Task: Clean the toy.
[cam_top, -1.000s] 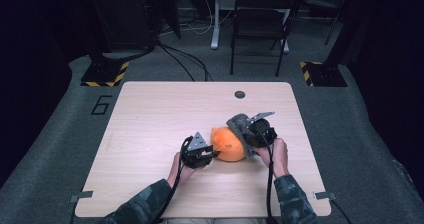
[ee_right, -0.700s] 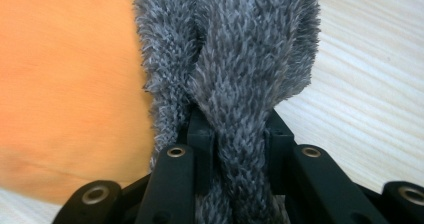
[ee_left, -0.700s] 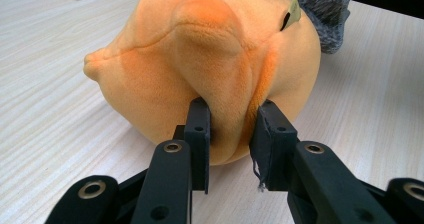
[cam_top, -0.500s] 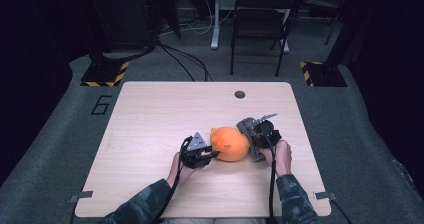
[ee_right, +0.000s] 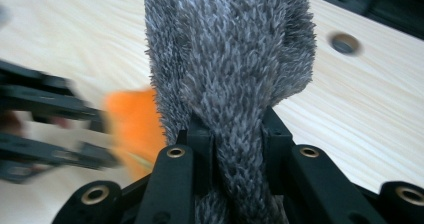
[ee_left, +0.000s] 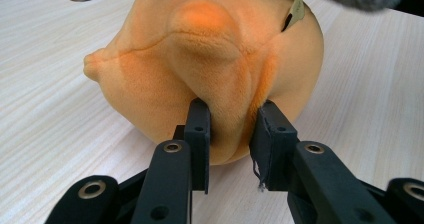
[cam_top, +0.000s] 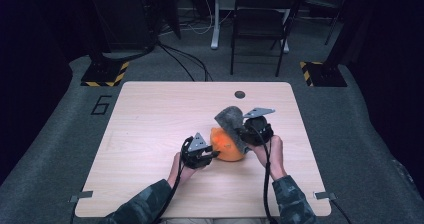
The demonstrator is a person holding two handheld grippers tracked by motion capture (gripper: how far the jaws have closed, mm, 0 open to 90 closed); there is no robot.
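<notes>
Grey furry cover coming off the orange plush

The orange plush toy (cam_top: 227,145) lies at centre-right of the desk (cam_top: 150,114), pinched by the left tool (ee_left: 231,129); the right tool (ee_right: 239,134) grips the grey fuzzy cover (cam_top: 231,120) above it. Best to hold the left grip firm and pull upward steadily, not sideways.
</notes>
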